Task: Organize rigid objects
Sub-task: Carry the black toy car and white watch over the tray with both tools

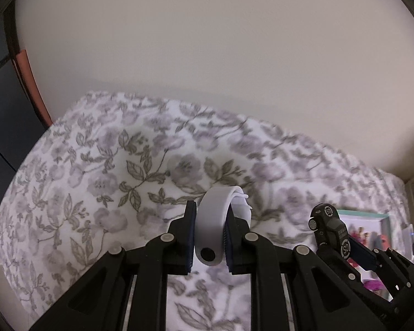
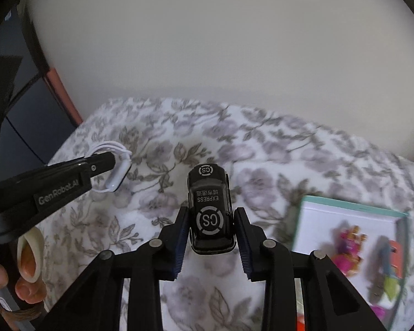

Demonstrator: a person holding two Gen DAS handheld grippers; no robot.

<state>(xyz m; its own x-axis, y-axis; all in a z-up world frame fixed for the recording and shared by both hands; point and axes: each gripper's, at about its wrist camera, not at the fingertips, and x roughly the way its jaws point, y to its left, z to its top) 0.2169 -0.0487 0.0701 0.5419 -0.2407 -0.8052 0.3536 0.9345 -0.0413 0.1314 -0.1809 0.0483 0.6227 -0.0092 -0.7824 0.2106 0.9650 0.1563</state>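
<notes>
Both grippers are loaded and held above the floral bedspread (image 1: 102,165). The left gripper (image 1: 209,237) pinches a white wristband (image 1: 211,220), its loop standing up between the fingers. The right gripper (image 2: 210,237) pinches a black toy car (image 2: 210,212), roof toward the camera and marked "CS EXPRESS".

To the right lies a teal-edged box (image 2: 353,207) already containing a pink toy (image 2: 347,251) and other small items too blurred to name.

Assessment: sorting is partly complete. Some items appear stowed. The wristband and the car are lifted but not yet deposited, and the box is the likely destination. Remaining loose items cannot be determined.
</notes>
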